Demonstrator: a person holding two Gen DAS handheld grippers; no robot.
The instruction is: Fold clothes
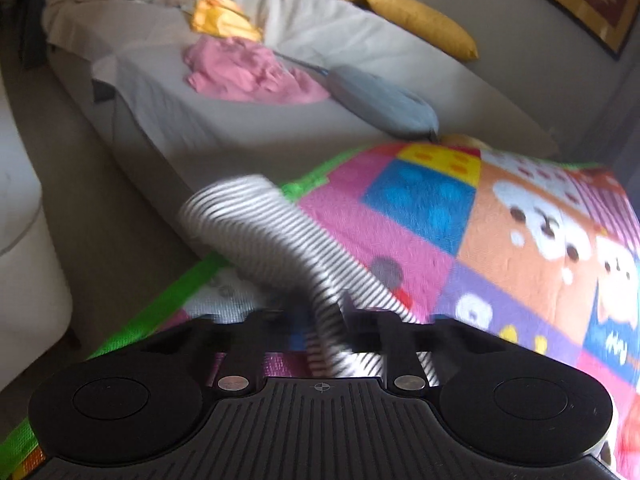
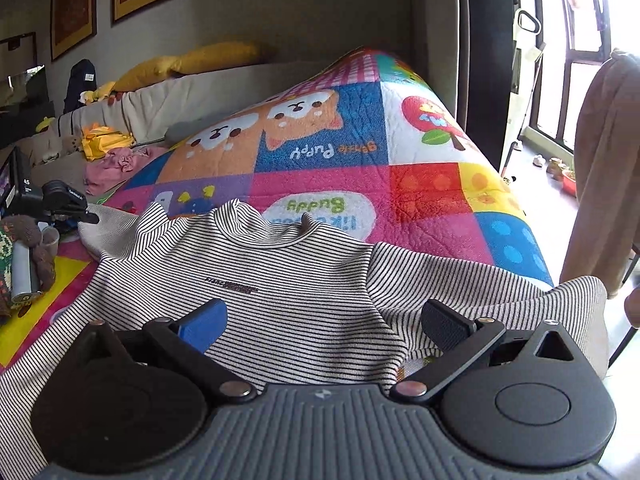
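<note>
1 striped shirt (image 2: pixel 280 300), black-and-white, spread flat, front up

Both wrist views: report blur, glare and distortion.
Left wrist view: motion blur smears the striped shirt pinched in the shut left gripper. Right wrist view: sharp, but the window blows out white and fisheye bends the quilt.

The striped shirt (image 2: pixel 296 292) lies on the quilt (image 2: pixel 424 184), crumpled clothes (image 2: pixel 116 164) behind on the sofa (image 2: pixel 168 104).
</note>
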